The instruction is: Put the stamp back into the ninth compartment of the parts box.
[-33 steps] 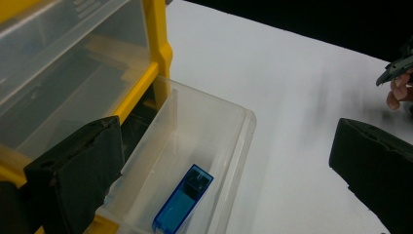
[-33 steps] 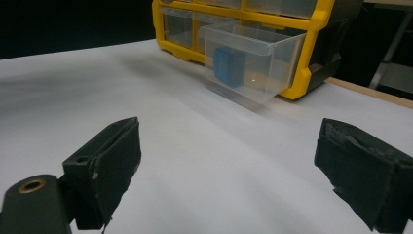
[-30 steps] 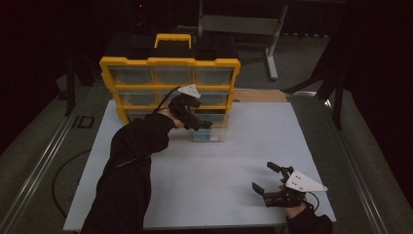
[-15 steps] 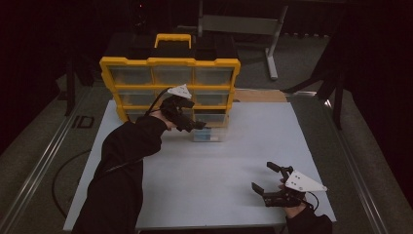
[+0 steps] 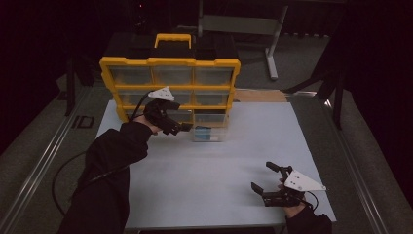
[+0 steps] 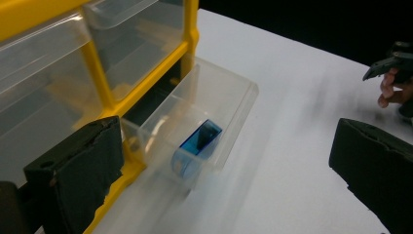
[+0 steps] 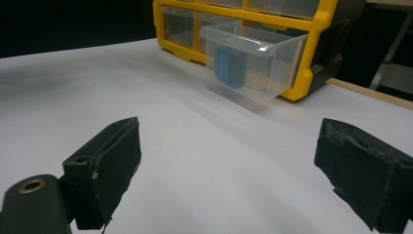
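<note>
left gripper [image 5: 181, 127] jaws apart, empty, near pulled-out clear drawer [image 6: 204, 122] | blue block [image 6: 199, 141] inside, reachable | right gripper [image 5: 269, 183] parted, idle, near-right

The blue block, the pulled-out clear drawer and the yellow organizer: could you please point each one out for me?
blue block [image 6: 199, 142]: left gripper view, its top face.
clear drawer [image 6: 239, 105]: left gripper view, its front wall.
yellow organizer [image 5: 169, 62]: high view, its top frame bar.
</note>
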Available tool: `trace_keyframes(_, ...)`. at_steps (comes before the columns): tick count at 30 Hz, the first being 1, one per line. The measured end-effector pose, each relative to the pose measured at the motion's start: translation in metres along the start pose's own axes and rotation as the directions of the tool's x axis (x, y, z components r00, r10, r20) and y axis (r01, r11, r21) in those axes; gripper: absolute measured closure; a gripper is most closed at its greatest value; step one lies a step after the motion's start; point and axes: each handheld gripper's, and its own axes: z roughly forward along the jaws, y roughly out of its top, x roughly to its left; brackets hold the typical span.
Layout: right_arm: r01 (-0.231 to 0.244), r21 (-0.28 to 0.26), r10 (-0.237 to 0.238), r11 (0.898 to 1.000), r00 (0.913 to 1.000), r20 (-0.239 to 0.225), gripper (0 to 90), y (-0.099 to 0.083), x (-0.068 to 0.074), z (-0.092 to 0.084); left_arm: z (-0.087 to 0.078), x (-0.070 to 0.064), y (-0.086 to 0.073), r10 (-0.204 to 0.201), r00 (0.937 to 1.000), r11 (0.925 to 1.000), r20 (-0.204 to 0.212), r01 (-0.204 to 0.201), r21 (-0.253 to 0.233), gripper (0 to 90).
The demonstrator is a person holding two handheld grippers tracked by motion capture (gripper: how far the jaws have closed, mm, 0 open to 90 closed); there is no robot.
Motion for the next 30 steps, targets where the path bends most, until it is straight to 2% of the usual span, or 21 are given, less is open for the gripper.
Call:
trace_keyframes(7,0.003,-0.001,-0.003,1.0,1.0,0.001,9.6,0.001,0.0,0.0,-0.014,-0.001,-0.01,-0.001,0.9995,1.0,-0.031,0.001,-0.002,0.2)
trace_keyframes(9,0.005,-0.001,-0.005,1.0,1.0,0.0,9.6,0.001,0.0,0.0,-0.019,-0.002,-0.017,-0.017,0.9989,0.9998,-0.045,0.017,-0.006,0.1)
trace_keyframes(11,0.007,-0.001,-0.007,1.0,1.0,0.0,9.6,0.001,0.0,0.0,-0.021,-0.002,-0.023,-0.012,0.9985,0.9999,-0.054,0.012,0.005,0.1)
trace_keyframes(15,0.005,-0.002,-0.005,1.0,1.0,0.001,9.6,0.001,0.0,0.0,-0.027,-0.004,-0.037,-0.031,0.9981,0.9995,-0.054,0.03,-0.01,0.1)
trace_keyframes(16,0.005,-0.002,-0.005,1.0,1.0,0.001,9.6,0.001,0.0,0.0,-0.027,-0.004,-0.037,-0.031,0.9981,0.9995,-0.054,0.03,-0.01,0.1)
trace_keyframes(17,0.002,-0.001,-0.002,1.0,1.0,0.0,9.6,0.001,0.0,0.0,-0.029,-0.004,-0.042,-0.031,0.9973,0.9995,-0.067,0.03,-0.007,0.1)
trace_keyframes(20,0.002,-0.001,-0.002,1.0,1.0,-0.001,9.6,0.001,0.0,0.001,-0.033,-0.004,-0.054,-0.048,0.9963,0.9989,-0.071,0.048,-0.003,0.1)
trace_keyframes(25,0.001,0.001,-0.001,1.0,1.0,-0.001,9.6,0.001,0.001,0.001,-0.038,-0.004,-0.067,-0.069,0.9945,0.9975,-0.079,0.068,-0.018,0.1)
trace_keyframes(27,0.003,0.002,-0.003,1.0,1.0,-0.001,9.6,0.001,0.001,0.001,-0.041,-0.007,-0.076,-0.07,0.993,0.9974,-0.095,0.068,-0.023,0.1)
trace_keyframes(29,0.002,0.001,-0.002,1.0,1.0,-0.001,9.6,0.001,0.001,0.001,-0.043,-0.008,-0.079,-0.072,0.9929,0.9972,-0.095,0.069,-0.03,0.1)
trace_keyframes(30,0.003,0.0,-0.003,1.0,1.0,-0.001,9.6,0.001,0.001,0.001,-0.046,-0.009,-0.085,-0.08,0.9907,0.9963,-0.11,0.076,-0.041,0.1)
